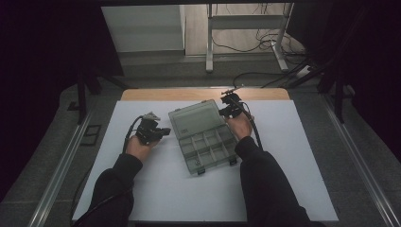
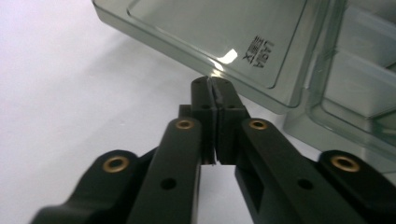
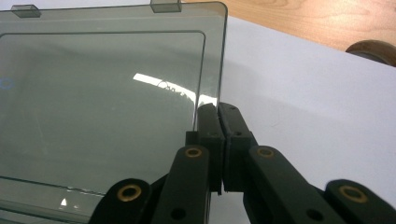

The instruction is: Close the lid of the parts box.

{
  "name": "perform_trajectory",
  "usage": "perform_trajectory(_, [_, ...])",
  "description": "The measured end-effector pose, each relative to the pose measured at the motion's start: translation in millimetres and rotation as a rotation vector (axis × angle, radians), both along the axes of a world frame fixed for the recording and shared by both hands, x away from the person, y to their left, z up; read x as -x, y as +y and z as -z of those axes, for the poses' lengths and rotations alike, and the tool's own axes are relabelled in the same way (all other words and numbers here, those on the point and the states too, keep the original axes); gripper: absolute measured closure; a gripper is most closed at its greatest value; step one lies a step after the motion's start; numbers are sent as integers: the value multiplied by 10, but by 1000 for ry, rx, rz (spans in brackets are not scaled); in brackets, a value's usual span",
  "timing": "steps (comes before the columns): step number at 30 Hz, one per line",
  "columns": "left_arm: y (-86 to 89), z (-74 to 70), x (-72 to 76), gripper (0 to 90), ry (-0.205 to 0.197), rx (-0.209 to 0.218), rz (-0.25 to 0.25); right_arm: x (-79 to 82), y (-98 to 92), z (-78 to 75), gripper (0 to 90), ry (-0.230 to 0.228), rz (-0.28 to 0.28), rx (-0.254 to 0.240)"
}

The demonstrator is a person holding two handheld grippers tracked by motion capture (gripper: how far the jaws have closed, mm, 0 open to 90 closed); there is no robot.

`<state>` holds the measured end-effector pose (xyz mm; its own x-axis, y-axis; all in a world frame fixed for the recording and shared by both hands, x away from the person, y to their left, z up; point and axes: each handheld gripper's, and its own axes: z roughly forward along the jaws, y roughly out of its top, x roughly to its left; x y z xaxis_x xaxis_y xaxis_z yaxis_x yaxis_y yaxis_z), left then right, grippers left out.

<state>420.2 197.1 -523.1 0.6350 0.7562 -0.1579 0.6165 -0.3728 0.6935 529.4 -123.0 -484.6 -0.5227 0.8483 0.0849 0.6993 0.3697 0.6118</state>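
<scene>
A clear grey plastic compartment box [image 1: 208, 149] lies open in the middle of the white table, its lid [image 1: 196, 118] folded back toward the far side. My left gripper [image 1: 165, 131] rests on the table just left of the box. In the left gripper view its jaws [image 2: 214, 86] are pressed together with nothing between them, their tips close to the lid's rim [image 2: 243, 79]. My right gripper [image 1: 226, 109] sits at the lid's right edge. Its jaws [image 3: 218, 109] are also together, the tips right against the lid's side rim [image 3: 212, 60]; I cannot tell whether they pinch it.
The box's base has several empty compartments [image 2: 359, 84]. A white sheet [image 1: 293, 156] covers the table, and a strip of bare wood [image 1: 265, 93] runs along its far edge. Cables and a metal frame [image 1: 246, 28] stand on the floor beyond.
</scene>
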Motion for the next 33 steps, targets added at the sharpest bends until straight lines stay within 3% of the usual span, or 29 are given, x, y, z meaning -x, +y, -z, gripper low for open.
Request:
perform_trajectory(6, [-61,83,-54,897,25,-21,3,18,20,-22,881,-12,-10,-3])
perform_trajectory(12, [-74,130,-119,897,38,-8,-1,25,34,-24,880,-15,-12,-6])
perform_trajectory(33, [-61,63,-306,896,1,66,-40,72,-8,-64,874,-42,-9,-38])
